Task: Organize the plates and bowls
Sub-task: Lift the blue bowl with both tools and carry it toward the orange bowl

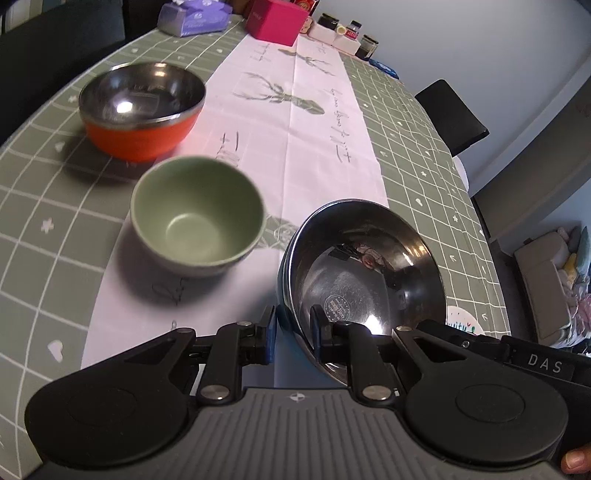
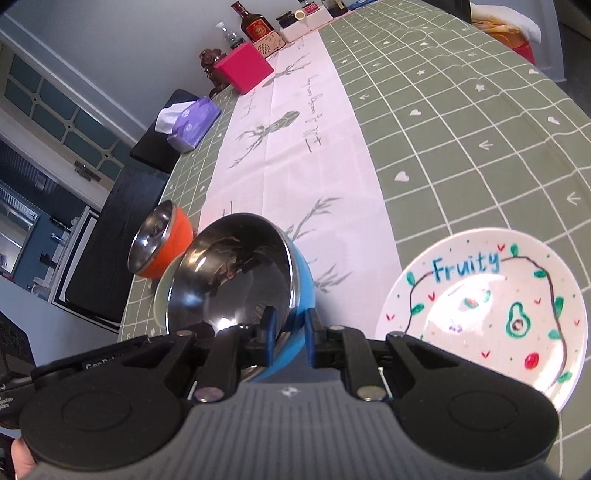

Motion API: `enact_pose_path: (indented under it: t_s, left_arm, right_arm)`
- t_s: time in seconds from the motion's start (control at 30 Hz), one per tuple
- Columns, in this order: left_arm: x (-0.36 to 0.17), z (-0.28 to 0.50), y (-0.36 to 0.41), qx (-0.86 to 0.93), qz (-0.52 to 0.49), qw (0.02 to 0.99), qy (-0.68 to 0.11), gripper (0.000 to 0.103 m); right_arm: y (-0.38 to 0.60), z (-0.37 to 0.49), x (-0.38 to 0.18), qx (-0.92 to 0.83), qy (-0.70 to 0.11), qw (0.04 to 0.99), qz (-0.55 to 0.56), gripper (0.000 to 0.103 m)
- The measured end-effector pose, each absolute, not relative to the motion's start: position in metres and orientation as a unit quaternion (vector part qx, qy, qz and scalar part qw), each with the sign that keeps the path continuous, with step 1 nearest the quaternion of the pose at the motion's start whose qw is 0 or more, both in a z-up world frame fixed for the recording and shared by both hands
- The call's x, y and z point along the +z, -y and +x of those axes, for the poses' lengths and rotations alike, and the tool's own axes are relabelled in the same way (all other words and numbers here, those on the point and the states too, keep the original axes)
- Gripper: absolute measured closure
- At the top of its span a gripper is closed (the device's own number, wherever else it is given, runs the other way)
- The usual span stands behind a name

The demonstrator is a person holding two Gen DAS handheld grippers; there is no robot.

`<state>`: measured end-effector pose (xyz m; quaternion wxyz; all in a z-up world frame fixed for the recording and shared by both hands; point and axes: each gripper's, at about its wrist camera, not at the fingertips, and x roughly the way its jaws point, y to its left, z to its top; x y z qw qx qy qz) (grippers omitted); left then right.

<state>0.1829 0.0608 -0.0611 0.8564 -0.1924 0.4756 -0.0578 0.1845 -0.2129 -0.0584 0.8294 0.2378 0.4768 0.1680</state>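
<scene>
A blue bowl with a steel inside is held tilted above the table by both grippers. My left gripper is shut on its left rim, one finger inside and one outside. My right gripper is shut on its right rim the same way. A green bowl stands on the white runner just left of it; in the right wrist view only its edge shows behind the blue bowl. An orange bowl with a steel inside stands farther back left. A white "Fruity" plate lies on the right.
The table has a green grid cloth and a white runner with deer prints. At the far end stand a pink box, a purple tissue pack, jars and a bottle. A black chair stands at the right.
</scene>
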Motion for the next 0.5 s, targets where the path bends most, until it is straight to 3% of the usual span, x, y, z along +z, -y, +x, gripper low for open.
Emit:
enact_pose_path:
  t_s: [0.5]
  left_arm:
    - [-0.0708, 0.172, -0.069, -0.074, -0.218, 0.851, -0.471, 0.08]
  right_arm:
    - [0.2172, 0.1816, -0.0687, 0.172, -0.492, 0.816, 0.248, 0.088]
